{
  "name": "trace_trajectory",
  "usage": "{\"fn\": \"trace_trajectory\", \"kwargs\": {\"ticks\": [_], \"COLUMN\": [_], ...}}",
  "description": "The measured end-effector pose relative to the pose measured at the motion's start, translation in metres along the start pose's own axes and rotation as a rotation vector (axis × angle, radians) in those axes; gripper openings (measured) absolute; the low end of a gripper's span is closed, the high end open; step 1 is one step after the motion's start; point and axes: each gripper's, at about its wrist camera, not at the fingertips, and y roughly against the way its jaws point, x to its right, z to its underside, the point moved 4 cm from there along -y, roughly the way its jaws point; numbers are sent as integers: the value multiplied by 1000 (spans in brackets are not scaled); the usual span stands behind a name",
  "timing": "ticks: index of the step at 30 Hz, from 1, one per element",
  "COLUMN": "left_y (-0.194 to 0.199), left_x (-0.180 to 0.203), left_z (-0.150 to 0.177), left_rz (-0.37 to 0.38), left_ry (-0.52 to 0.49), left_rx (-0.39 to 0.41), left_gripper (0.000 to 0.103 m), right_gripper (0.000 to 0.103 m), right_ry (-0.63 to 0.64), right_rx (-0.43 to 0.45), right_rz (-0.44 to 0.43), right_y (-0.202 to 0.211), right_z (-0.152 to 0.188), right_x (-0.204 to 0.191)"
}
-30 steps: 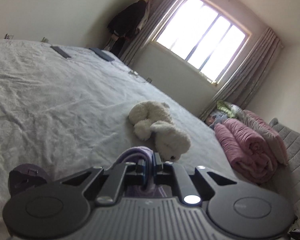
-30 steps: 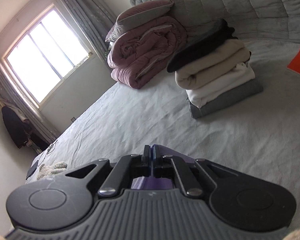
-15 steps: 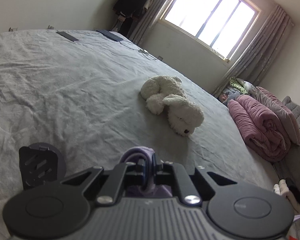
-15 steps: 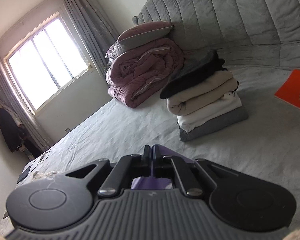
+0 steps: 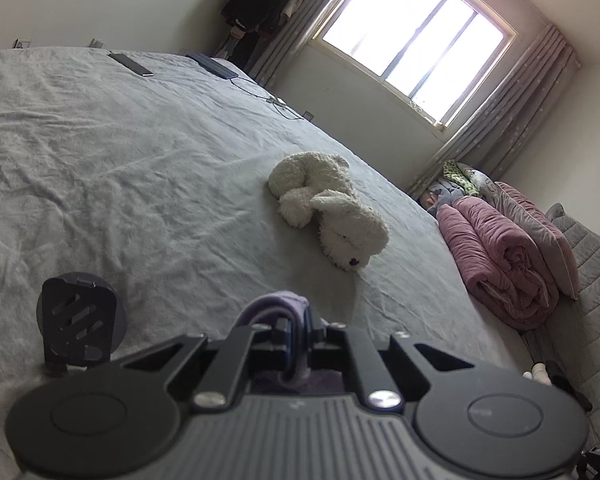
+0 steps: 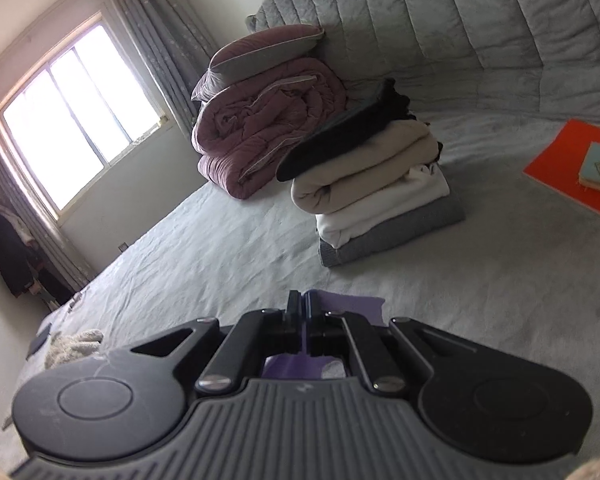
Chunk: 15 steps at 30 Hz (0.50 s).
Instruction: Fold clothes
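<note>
Both clamped on the purple garment (image 5: 278, 312), your left hand-held gripper (image 5: 296, 328) and right hand-held gripper (image 6: 303, 320) should keep its edge taut and level above the bed (image 5: 148, 168).

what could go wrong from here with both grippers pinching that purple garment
1. The left gripper clamps a bunched roll of the purple garment, so the fold may come out lumpy or slip loose.
2. The right gripper holds only a thin edge of the purple cloth; a tug might pull it free.
3. The round black stand sits close by the left gripper on the bed; the swinging cloth could snag it or knock it over.
</note>
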Motion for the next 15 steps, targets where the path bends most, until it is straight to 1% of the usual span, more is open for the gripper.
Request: {"fn": "trace_trajectory", "kwargs": {"ticks": [1,3,5,7,9,11,15], "left_y": [2,8,14,19,24,29,42], "left_x": [0,1,-1,-9,-19,-29,-40], "left_z": [2,7,16,27,38,47,60], "left_rz": [7,10,6,7,-7,-26,-72], "left_ry": [6,2,4,27,47,56,12], "left_rx": [-1,-2,-23,-66,-103,-133,-161], "left_gripper": [6,6,6,6,6,6,6], "right_gripper": [2,2,2,2,2,2,2], "right_ry": [-12,27,59,34,4,12,55], "right_rx": [7,20,-8,-49,-77,-92,-109], "right_rz": [-15,-17,12,30,42,61,117], "right_y": [4,16,21,24,32,42,59], "right_z": [-1,-2,3,8,12,15,23], "right_x": [0,-3,2,17,30,38,46]}}
